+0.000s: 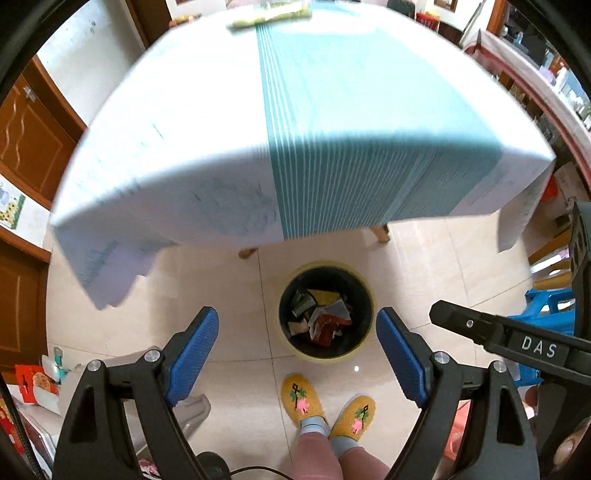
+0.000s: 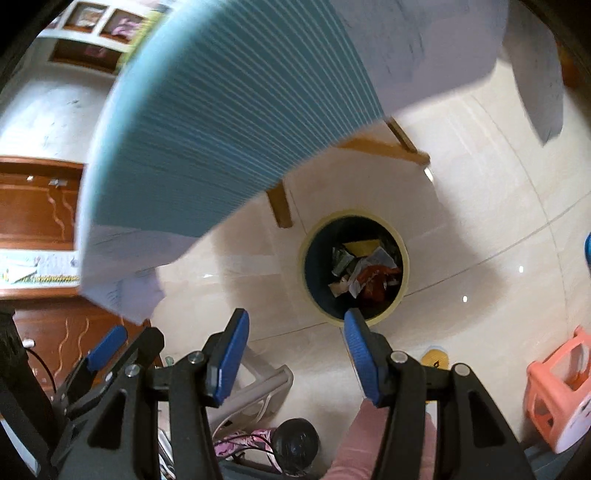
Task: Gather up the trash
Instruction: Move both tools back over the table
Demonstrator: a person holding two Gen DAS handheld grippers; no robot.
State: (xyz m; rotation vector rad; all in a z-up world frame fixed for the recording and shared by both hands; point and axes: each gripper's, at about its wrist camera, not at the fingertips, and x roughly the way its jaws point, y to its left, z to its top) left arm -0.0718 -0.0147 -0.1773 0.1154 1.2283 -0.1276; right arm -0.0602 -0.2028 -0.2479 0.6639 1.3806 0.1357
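Note:
A round yellow-rimmed bin [image 1: 364,350] with a black liner stands on the tiled floor in front of the table; it also shows in the right wrist view [image 2: 306,258]. Crumpled wrappers and paper [image 1: 320,318] lie inside it [image 2: 364,275]. My left gripper [image 1: 297,356] is open and empty, held above the bin. My right gripper [image 2: 295,354] is open and empty, above the floor at the bin's near rim; its arm [image 1: 517,338] reaches in from the right in the left wrist view. A yellow-green item [image 1: 269,16] lies blurred at the table's far edge.
The table with a white and teal striped cloth [image 1: 295,122] fills the upper view, on wooden legs [image 2: 280,206]. My feet in yellow slippers [image 1: 303,397] stand by the bin. A blue stool [image 1: 546,306], a pink stool [image 2: 557,387] and a white plastic seat [image 2: 266,384] stand around.

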